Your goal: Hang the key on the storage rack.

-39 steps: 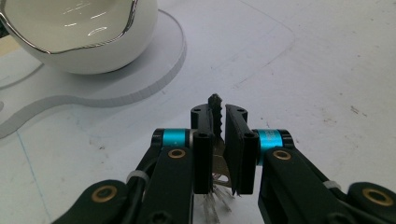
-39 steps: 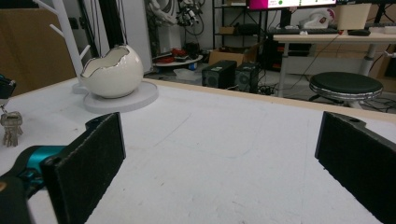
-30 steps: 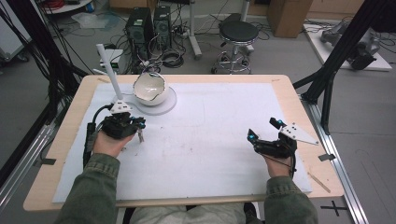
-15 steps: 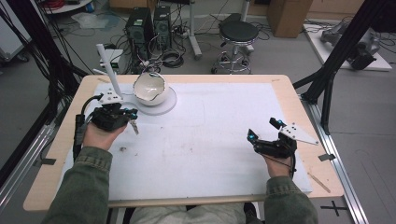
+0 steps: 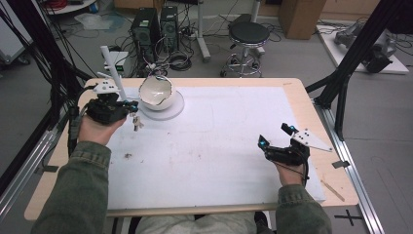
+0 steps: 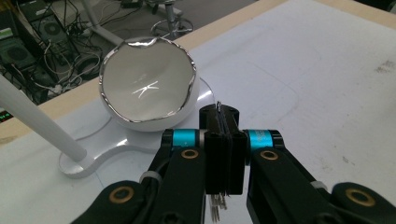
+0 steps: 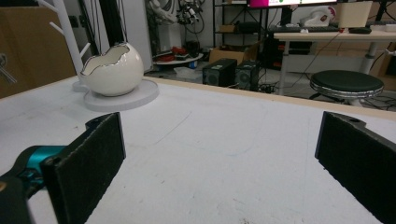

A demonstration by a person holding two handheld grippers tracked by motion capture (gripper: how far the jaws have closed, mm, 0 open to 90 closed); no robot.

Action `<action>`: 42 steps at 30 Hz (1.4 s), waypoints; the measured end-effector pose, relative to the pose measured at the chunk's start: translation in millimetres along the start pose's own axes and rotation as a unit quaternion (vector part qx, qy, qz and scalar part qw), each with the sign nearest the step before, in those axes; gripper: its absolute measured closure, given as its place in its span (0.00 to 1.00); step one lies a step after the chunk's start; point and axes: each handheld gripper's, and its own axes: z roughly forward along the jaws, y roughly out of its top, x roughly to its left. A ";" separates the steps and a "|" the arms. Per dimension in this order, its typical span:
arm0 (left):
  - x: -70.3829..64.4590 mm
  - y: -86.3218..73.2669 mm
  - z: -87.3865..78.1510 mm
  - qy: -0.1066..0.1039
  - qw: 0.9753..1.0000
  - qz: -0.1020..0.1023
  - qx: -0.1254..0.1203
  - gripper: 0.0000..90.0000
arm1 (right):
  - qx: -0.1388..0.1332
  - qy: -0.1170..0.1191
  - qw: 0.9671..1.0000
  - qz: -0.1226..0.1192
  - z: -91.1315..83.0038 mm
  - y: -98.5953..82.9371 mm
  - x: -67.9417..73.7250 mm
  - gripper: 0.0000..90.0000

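Note:
A white egg-shaped bowl [image 5: 156,92] with a jagged silver rim sits on a white stand [image 5: 171,108] at the far left of the table. From the stand's base a slanted white rod [image 5: 113,72] rises. My left gripper [image 5: 130,105] hovers just left of the bowl, shut on a small thin metal piece [image 5: 137,122] that dangles under the jaws. In the left gripper view the bowl [image 6: 147,86] lies right ahead of the shut gripper [image 6: 223,116], and a fine wire tip [image 6: 219,105] pokes out above the jaws. My right gripper [image 5: 275,135] rests open and empty at the right.
A white sheet [image 5: 229,126] covers the wooden table [image 5: 311,105]. Small dark specks [image 5: 127,156] mark the sheet at the left. Past the far edge stand a stool [image 5: 248,34], computer towers [image 5: 156,24] and cables. In the right gripper view the bowl [image 7: 112,70] stands far left.
My left gripper has moved away from the person and to the left, up beside the stand, carrying the small metal piece. The right gripper has stayed put.

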 end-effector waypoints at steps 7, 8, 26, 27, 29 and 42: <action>12.5 15.8 -12.4 0.012 1.000 -0.006 -0.008 0.99 | -0.001 -0.002 1.000 0.001 -1.2 -0.3 -0.4 0.01; 13.8 17.6 -13.7 0.013 1.000 -0.005 -0.008 0.99 | -0.002 -0.002 1.000 -0.001 -1.1 -0.3 -0.7 0.01; 50.1 29.7 -19.6 0.048 0.998 -0.029 -0.016 0.99 | 0.002 -0.003 1.000 0.004 -4.4 -1.4 -1.4 0.01; 53.1 30.3 -19.5 0.052 0.998 -0.031 -0.017 0.99 | 0.000 -0.004 1.000 0.001 -4.2 -1.4 -2.1 0.01; 58.5 32.3 -19.5 0.055 0.998 -0.035 -0.018 0.99 | 0.000 -0.003 1.000 0.001 -4.3 -1.6 -2.4 0.01; 83.3 54.3 -24.2 0.087 0.995 -0.032 -0.035 0.99 | 0.005 -0.001 1.000 0.000 -7.0 -3.1 -3.0 0.01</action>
